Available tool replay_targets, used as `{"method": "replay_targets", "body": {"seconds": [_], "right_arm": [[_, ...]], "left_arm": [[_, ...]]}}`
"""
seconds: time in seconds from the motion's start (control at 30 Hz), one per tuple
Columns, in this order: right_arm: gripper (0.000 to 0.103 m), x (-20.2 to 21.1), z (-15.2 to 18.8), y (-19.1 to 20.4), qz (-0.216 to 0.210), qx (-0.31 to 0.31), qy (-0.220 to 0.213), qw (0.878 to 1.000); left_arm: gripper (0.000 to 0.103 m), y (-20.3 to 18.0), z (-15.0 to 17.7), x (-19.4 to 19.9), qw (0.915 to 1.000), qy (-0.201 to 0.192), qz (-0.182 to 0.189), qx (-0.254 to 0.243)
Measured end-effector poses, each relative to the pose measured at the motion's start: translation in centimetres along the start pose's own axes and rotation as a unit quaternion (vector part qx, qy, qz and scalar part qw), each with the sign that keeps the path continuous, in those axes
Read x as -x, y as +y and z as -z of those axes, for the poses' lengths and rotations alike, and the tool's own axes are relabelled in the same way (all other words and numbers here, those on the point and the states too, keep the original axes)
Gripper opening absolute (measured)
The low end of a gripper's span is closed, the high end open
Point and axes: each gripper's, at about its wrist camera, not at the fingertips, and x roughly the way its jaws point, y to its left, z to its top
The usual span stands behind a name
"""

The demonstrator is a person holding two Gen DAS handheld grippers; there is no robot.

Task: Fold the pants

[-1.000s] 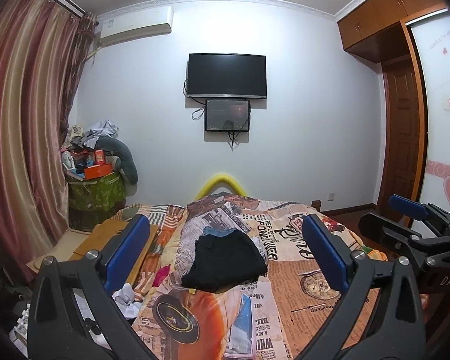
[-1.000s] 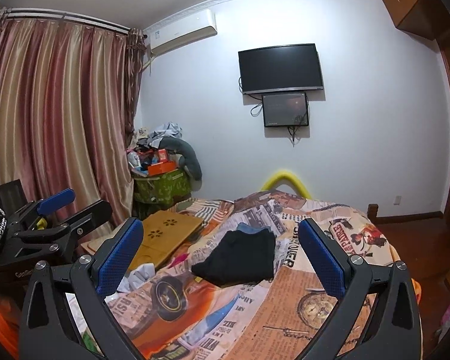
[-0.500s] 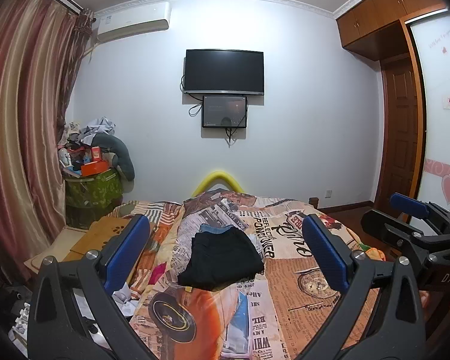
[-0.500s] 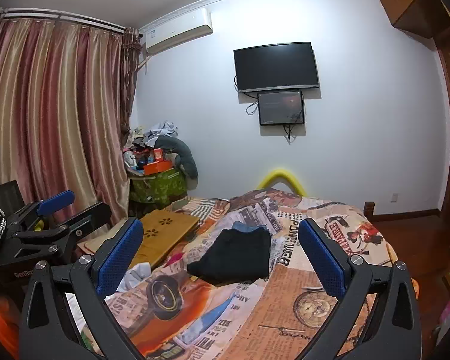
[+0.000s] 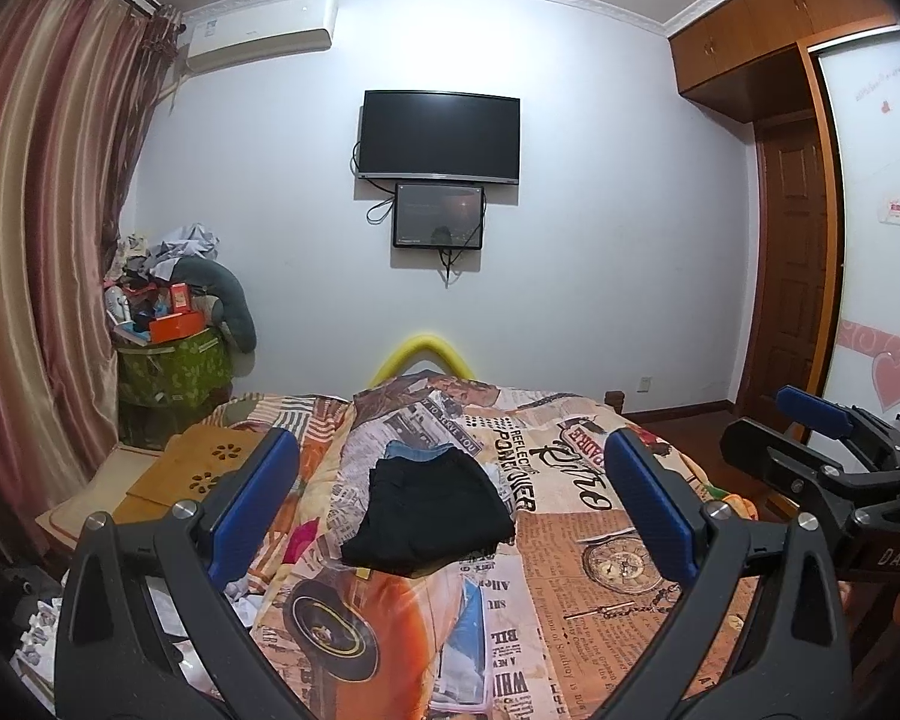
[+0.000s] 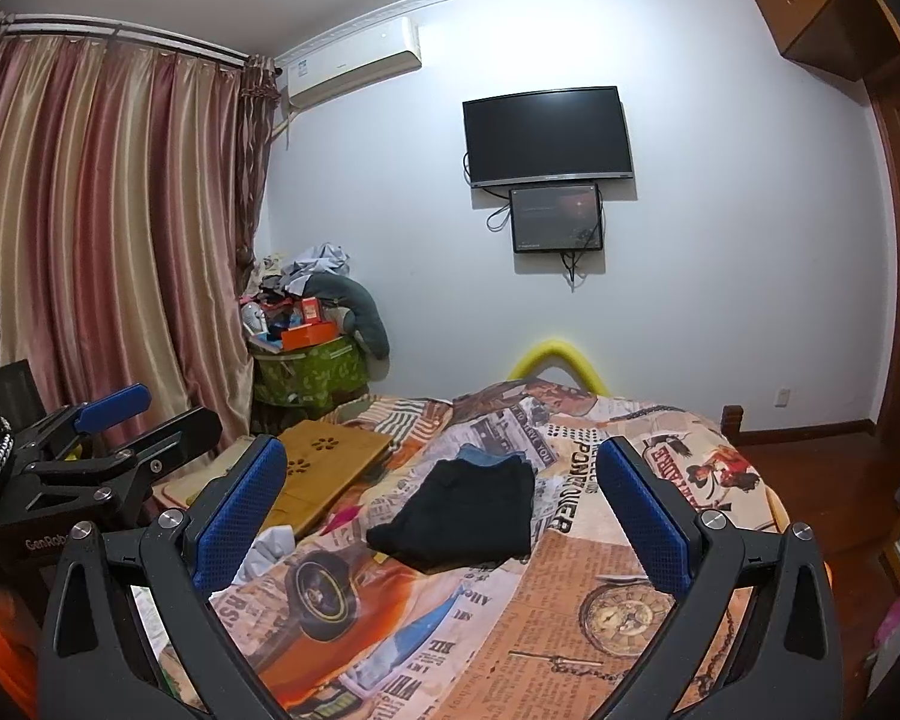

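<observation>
Left wrist view: the left hand-held gripper [image 5: 444, 498] is spread wide, its blue pads holding nothing, well above the bed [image 5: 600, 594]. Between the pads, near the middle of the patterned bedspread, lie the black pants [image 5: 432, 519], folded into a compact, roughly rectangular bundle with a soft, slightly rumpled top (the near edge is thicker and rounded). A strip of blue denim [image 5: 417, 450] peeks out from under the bundle at its 12 o'clock edge. At 3 o'clock of the frame the right hand-held gripper [image 5: 822, 444] shows from the side, clear of the cloth. A wooden lap tray [image 5: 204, 468] sits at 9 o'clock of the pants, off the bedspread's edge.

Right wrist view: the right hand-held gripper [image 6: 444, 498] is likewise wide and empty. The black pants [image 6: 468, 513] lie between its pads, a dark folded block with the denim [image 6: 486, 454] at its 12 o'clock side. The left hand-held gripper [image 6: 132, 420] appears at 9 o'clock of the frame, apart from the pants.
</observation>
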Motion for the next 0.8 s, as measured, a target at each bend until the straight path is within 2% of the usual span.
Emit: {"method": "replay_targets", "body": {"seconds": [0.8], "right_arm": [[0.103, -0.15, -0.16, -0.31, 0.003, 0.0, 0.001, 1.0]], "left_arm": [[0.103, 0.31, 0.13, -0.43, 0.9997, 0.013, 0.016, 0.008]]}}
